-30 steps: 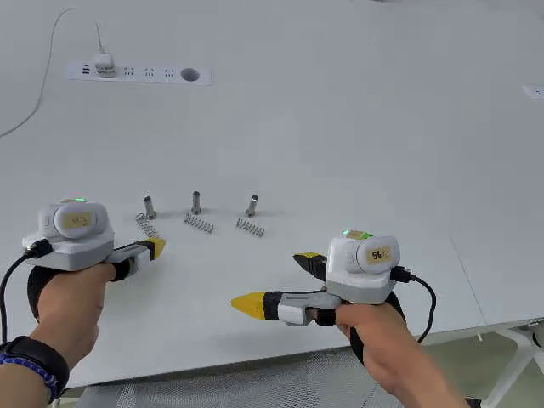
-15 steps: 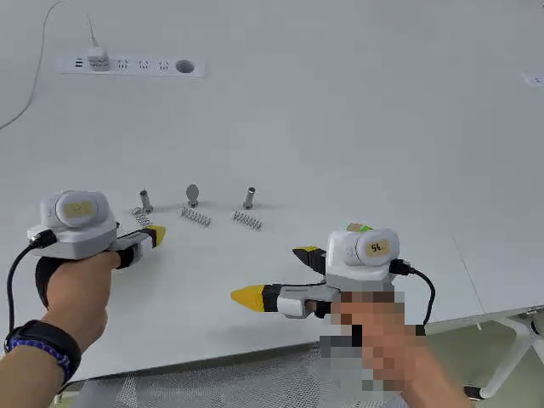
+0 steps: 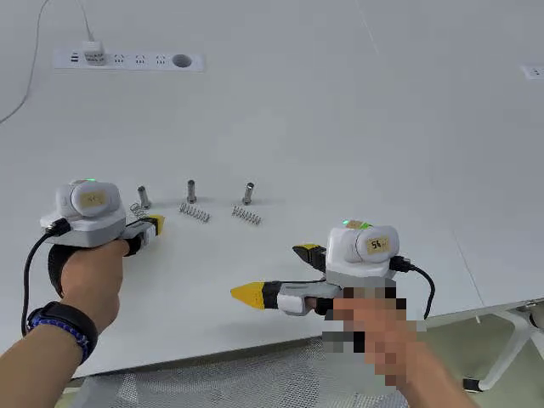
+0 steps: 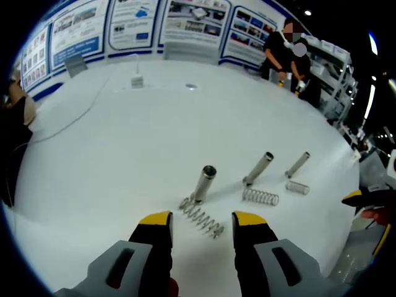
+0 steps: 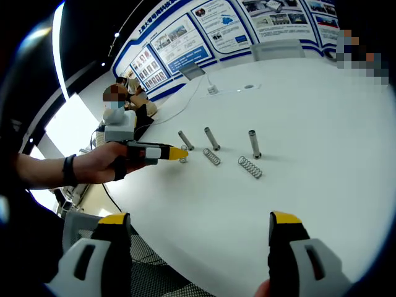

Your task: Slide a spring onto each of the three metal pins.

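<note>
While you hold both claws low along the near edge of the white tabletop (image 3: 365,127), neither one has anything in its grip. Your left claw (image 4: 202,219) has its yellow-tipped jaws slightly spread. The left spring (image 4: 199,216) lies flat on the tabletop straight ahead of them, with its near end reaching in between the tips. Whether a jaw touches it is not clear. The spring's far end sits just beside the foot of the left pin (image 4: 204,183), which stands upright.

The middle pin (image 3: 191,190) and the right pin (image 3: 248,193) also stand upright. With the left pin they make a short row parallel to the near edge, towards the tabletop's left side. The middle spring (image 3: 195,212) lies on its side just on the near side of its pin. The right spring (image 3: 247,216) lies the same way near the right pin. All three springs rest on the tabletop, none yet on a pin.

Your right claw (image 3: 276,274) has its jaws spread wide. It hovers by the near edge, well apart from the pins, and points leftward across the tabletop. A white power strip (image 3: 127,60) with one plug in it lies towards the far left corner.
</note>
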The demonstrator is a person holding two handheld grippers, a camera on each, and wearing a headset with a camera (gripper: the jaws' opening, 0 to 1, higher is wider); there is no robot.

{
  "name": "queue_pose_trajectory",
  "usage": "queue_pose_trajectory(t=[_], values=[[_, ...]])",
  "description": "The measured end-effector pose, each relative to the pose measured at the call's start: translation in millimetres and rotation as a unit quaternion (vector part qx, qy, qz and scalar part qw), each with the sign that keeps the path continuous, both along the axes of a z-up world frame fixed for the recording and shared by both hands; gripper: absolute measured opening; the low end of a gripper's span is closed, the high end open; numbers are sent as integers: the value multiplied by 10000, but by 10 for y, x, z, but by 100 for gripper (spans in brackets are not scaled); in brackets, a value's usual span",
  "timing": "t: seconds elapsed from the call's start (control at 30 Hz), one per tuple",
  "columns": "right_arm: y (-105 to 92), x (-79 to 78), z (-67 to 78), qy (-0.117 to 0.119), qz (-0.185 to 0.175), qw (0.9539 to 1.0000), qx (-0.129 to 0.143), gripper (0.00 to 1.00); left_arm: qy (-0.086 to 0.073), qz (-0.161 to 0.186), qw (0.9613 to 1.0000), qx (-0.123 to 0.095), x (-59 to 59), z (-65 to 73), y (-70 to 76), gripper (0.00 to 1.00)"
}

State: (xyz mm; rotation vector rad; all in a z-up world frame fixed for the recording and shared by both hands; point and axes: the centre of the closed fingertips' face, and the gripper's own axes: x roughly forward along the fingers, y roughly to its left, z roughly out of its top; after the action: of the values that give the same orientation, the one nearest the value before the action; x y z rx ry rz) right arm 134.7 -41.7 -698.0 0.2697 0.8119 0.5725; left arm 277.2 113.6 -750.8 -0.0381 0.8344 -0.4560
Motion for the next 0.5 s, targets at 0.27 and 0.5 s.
queue_pose_trajectory(t=[0.27,0.5], values=[[8,-22,-18,40,-16,10000,23,93,-4,-7,10000,60,3,-38,52,37],[-21,-24,-26,42,-61,10000,31,93,14,38,9999,116,5,-69,101,34]])
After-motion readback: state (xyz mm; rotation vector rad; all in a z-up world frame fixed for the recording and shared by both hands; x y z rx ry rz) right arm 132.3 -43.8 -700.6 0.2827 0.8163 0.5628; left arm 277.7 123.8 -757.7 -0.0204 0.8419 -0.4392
